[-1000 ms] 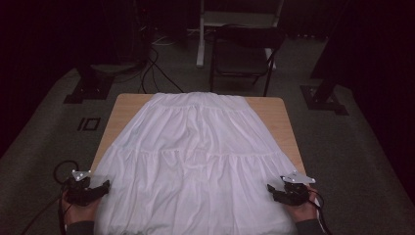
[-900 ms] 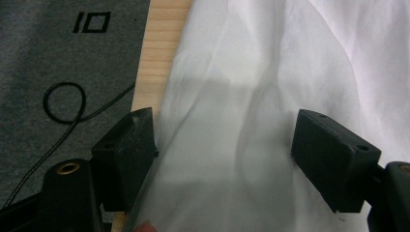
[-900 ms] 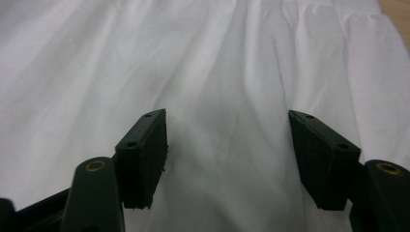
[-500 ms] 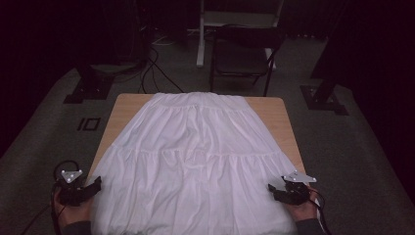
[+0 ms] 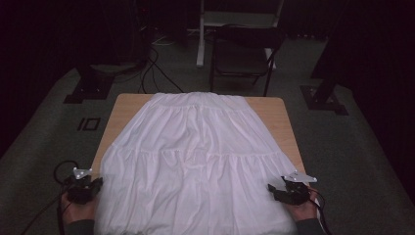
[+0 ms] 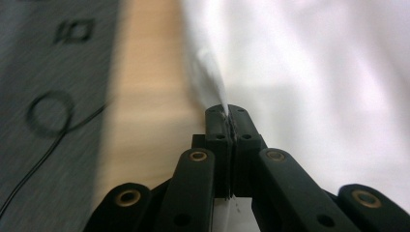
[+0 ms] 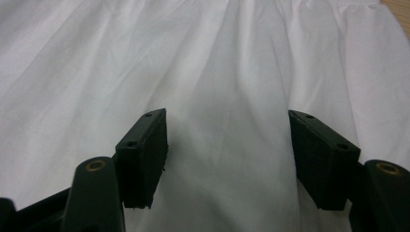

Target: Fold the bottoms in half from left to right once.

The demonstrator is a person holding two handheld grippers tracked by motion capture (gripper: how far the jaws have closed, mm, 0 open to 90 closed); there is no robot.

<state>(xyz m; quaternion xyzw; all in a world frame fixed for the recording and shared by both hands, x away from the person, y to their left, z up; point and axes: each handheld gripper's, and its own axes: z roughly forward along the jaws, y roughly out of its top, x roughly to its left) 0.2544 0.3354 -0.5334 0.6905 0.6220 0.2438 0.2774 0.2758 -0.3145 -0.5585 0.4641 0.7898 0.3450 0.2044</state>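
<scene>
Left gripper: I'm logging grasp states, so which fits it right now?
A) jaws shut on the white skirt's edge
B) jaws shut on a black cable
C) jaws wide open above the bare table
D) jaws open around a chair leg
A: in the left gripper view, the left gripper has its jaws pressed together with a fold of the white skirt pinched between them.
</scene>
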